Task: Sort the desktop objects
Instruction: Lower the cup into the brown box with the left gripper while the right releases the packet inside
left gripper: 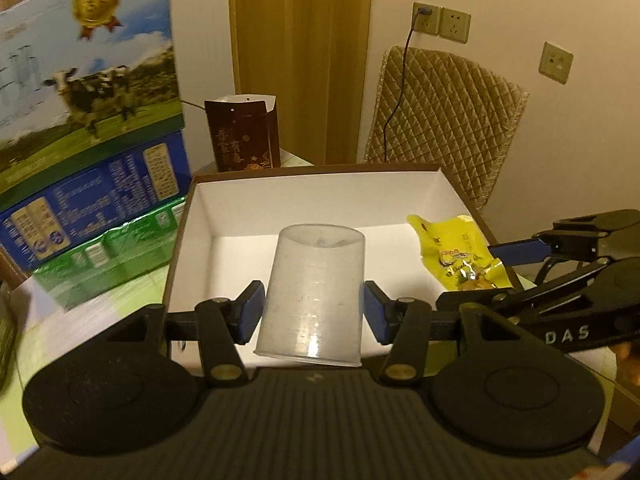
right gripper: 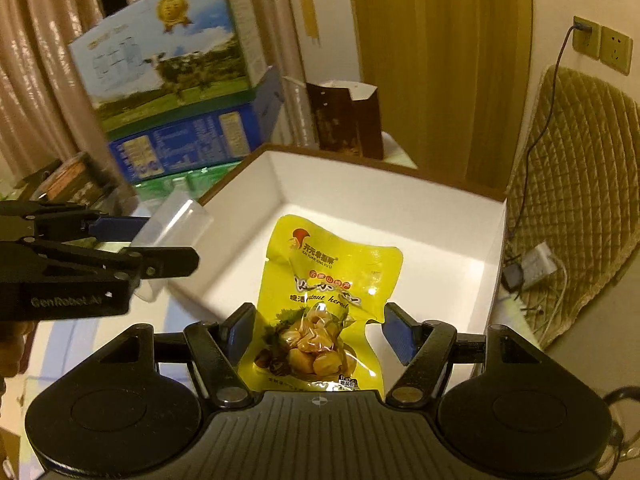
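Note:
My left gripper (left gripper: pixel 314 310) is shut on a clear plastic cup (left gripper: pixel 314 292) and holds it over the near edge of a white open box (left gripper: pixel 320 200). The cup also shows in the right wrist view (right gripper: pixel 172 224), at the box's left rim. My right gripper (right gripper: pixel 320 328) holds a yellow chestnut snack packet (right gripper: pixel 328 300) between its blue pads (right gripper: pixel 400 336), above the box (right gripper: pixel 440 240). The packet's right edge looks slightly apart from the right pad. The packet also shows in the left wrist view (left gripper: pixel 460 256), over the box's right side.
Stacked milk cartons (left gripper: pixel 88 152) stand left of the box. A brown paper bag (left gripper: pixel 244 136) stands behind it. A quilted chair back (left gripper: pixel 444 120) and wall sockets (left gripper: pixel 440 20) with a cable are at the right.

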`<state>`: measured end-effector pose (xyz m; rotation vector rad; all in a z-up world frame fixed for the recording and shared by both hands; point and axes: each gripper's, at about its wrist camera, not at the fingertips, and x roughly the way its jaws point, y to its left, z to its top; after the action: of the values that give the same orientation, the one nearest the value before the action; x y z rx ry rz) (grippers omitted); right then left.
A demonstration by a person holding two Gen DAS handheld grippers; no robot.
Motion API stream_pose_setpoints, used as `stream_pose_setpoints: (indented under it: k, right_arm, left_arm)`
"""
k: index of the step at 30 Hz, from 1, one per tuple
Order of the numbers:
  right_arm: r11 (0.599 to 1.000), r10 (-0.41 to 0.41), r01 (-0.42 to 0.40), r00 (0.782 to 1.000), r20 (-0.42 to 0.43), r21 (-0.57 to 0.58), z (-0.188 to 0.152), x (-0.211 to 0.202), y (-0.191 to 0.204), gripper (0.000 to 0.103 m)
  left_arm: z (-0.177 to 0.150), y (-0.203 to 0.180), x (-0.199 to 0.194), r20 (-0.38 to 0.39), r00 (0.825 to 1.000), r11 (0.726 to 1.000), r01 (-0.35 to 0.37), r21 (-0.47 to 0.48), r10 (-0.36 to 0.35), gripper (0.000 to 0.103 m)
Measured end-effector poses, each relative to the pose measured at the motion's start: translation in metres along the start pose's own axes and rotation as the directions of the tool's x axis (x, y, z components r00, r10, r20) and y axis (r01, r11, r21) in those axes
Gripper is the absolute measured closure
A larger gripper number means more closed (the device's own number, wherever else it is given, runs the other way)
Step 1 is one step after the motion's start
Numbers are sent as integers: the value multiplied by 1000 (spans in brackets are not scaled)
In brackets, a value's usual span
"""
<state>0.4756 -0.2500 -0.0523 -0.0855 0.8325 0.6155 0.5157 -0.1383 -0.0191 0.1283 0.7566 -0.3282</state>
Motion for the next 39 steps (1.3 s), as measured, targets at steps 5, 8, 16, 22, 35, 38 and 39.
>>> stream_pose_setpoints:
  k: [5,8,16,22,35,38,39]
  right_arm:
    - [999,-34,35,999,-21,30,16,27,-12,37]
    - [997,-54,57,997,-48,53,18,43,-19,37]
    - [993,-99,107,985,-144,46,13,83,-35,37]
    - [991,-128,134,970,-205,15,15,106,-42,36]
    - [990,-143,137,946,-290,-39,14,128,-43,36]
    - [989,-149,143,942,-299,-43,13,130,-42,35]
    - [988,-155,149,941,-300,-44,12,131,-42,35]
  left_arm:
    - [12,5,37,-45,999,1000,-14,-7,14,55]
    - [13,9,60,-83,996,1000,-27,-7,26,55]
    - [4,29,105,-186,980,997,-79,-13,75,55]
    - [1,43,135,-289,952,994,-109,3,106,54]
    - [-12,55,154,-371,922,993,-114,11,110,55]
    - [-13,55,152,-366,925,994,-107,-1,99,51]
    - [-13,54,150,-366,925,994,-108,-1,100,51]
